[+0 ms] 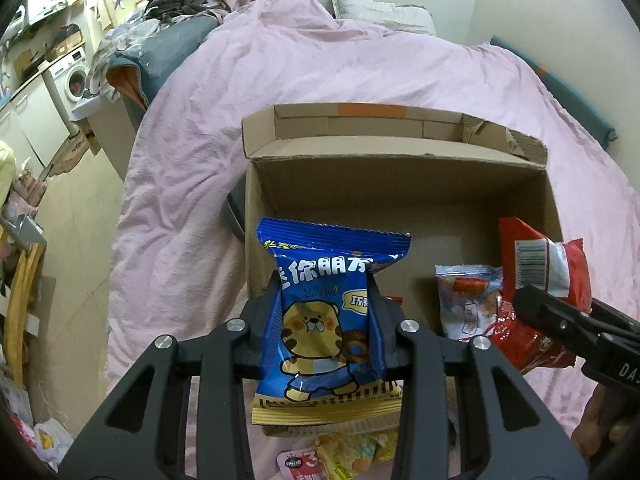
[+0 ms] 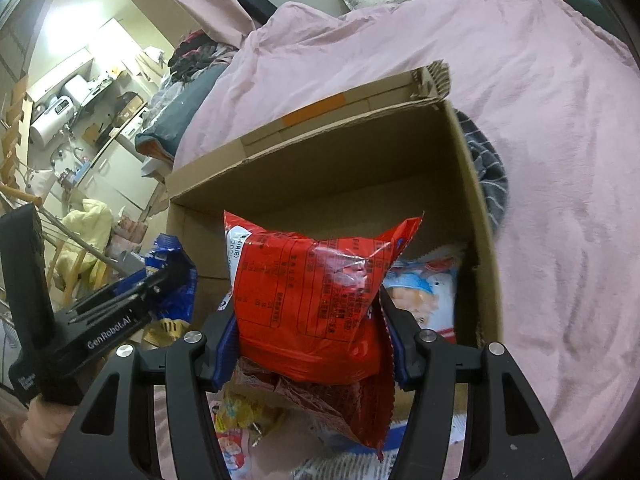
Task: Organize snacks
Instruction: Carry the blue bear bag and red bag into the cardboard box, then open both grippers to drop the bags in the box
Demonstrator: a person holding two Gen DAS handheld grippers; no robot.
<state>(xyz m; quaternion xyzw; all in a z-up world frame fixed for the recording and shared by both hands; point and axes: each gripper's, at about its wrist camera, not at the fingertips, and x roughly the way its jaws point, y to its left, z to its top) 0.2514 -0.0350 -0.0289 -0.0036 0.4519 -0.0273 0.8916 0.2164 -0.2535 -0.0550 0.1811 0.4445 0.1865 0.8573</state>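
An open cardboard box [image 1: 400,184] [image 2: 320,168] lies on a pink bedspread. My left gripper [image 1: 326,312] is shut on a blue snack packet with a cartoon tiger [image 1: 320,336], held upright over the box's near left corner. My right gripper [image 2: 308,320] is shut on a red snack bag [image 2: 316,300] above the box's near edge. In the left wrist view the red bag [image 1: 556,276] and the right gripper [image 1: 568,320] enter from the right. The right wrist view shows the left gripper [image 2: 160,284] with the blue packet [image 2: 176,280] at left. A pale packet [image 1: 468,304] [image 2: 424,296] lies inside the box.
More snack packets [image 1: 344,456] [image 2: 240,424] lie on the bedspread [image 1: 300,64] just before the box's near wall. A grey striped cloth [image 2: 488,176] lies beside the box's right wall. To the left the bed ends at a floor with cabinets and a washing machine [image 1: 74,76].
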